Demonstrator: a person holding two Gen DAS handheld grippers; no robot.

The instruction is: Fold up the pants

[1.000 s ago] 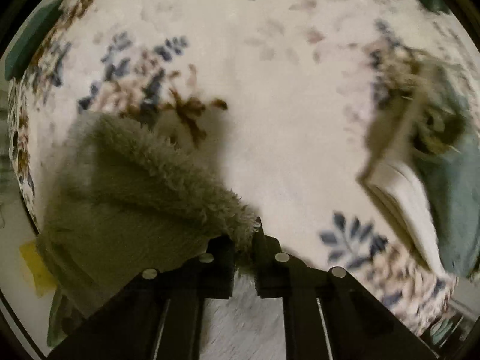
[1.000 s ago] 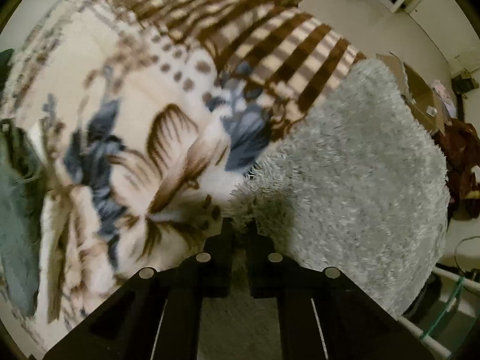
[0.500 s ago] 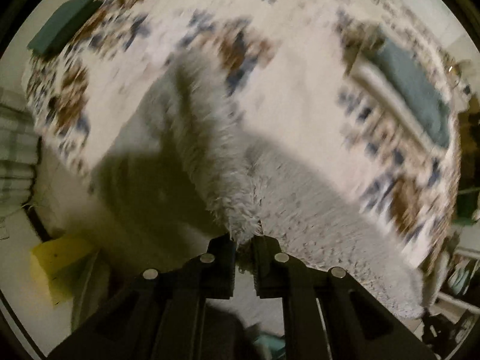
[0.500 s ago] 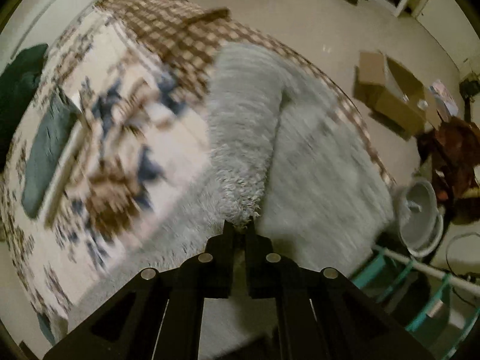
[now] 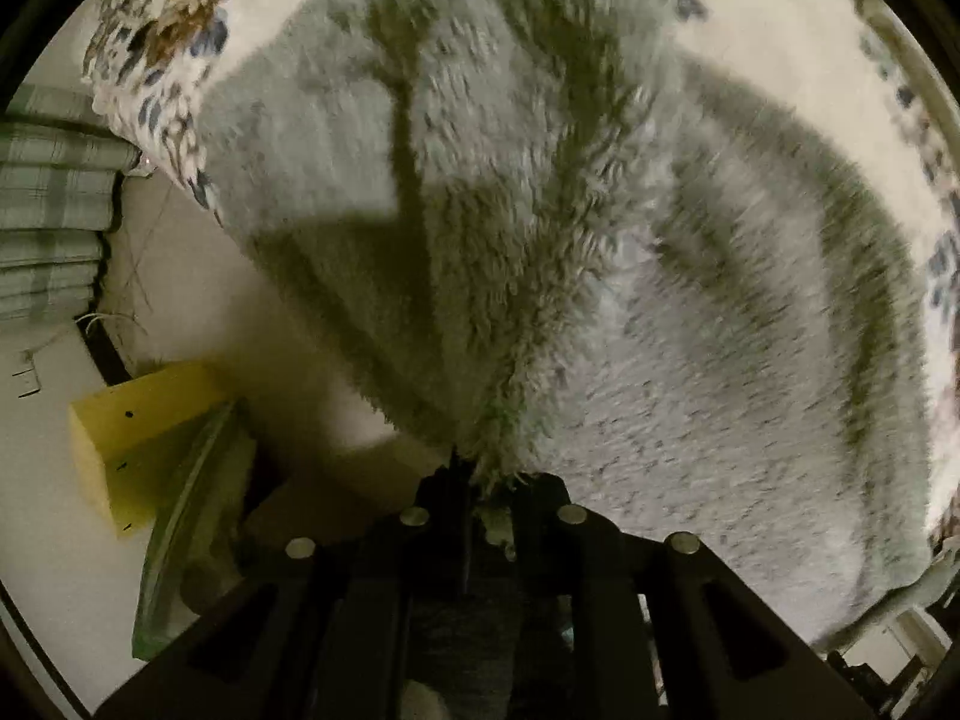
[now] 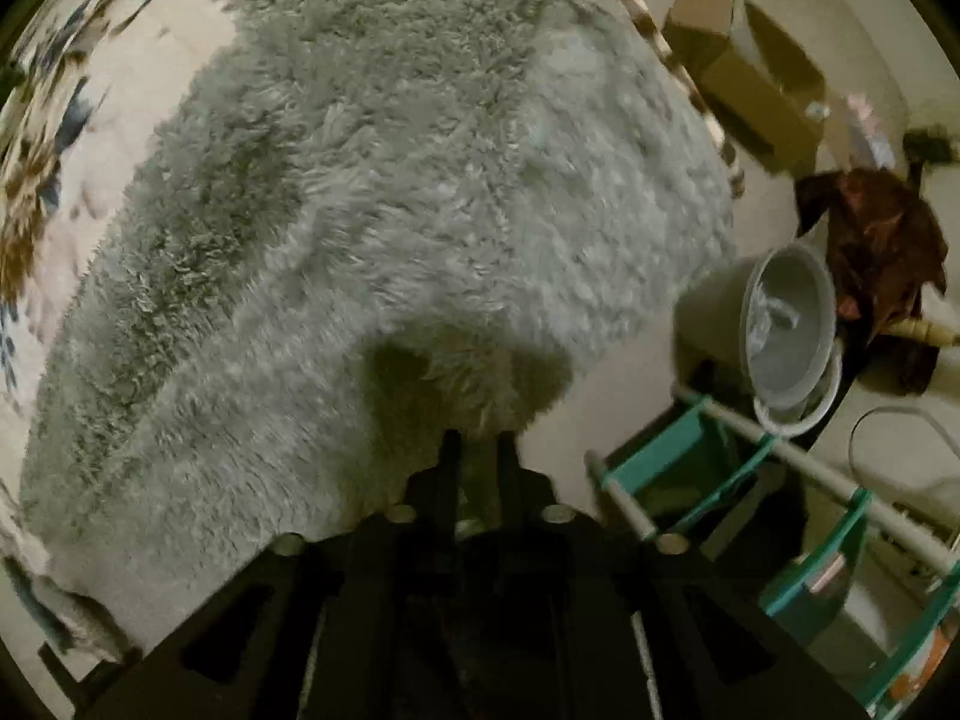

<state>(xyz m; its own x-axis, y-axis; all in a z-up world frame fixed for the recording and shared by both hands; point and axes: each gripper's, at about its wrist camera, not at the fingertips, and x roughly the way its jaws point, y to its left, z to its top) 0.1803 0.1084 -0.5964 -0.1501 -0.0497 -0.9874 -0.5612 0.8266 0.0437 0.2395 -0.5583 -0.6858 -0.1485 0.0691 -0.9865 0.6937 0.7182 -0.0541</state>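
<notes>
Left wrist view first: left hand-held gripper (image 5: 493,480) pointing down, jaws nearly together and pinching a tuft of the fluffy grey pants (image 5: 690,360) right at the fingertips. From there the pants fanning out up and to the right, creased into long folds, lying across the bed with its floral blanket (image 5: 162,48) peeking out top left and along the right edge. Off the bed edge to the left, a yellow block (image 5: 120,438) on the floor with a clear glassy thing leaning beside it, plus a stack of striped grey-green fabric (image 5: 54,210) further up. Pretty blurry all over. Right wrist view: right hand-held gripper (image 6: 479,450) also pointing down, jaws just been opening, now a small gap with pants (image 6: 390,210) fuzz still sitting between the fingers; can't tell if the pads actually press on it, too dark in there. Same fluffy fabric bunched in a thick fold filling most of that view, on the blanket (image 6: 54,120), running to the bed's right edge. Over on the floor: a cardboard box (image 6: 744,78), a dark red-brown heap of cloth (image 6: 876,228), a grey plastic tub (image 6: 786,324), and a teal and white rack (image 6: 750,480) closest in.
</notes>
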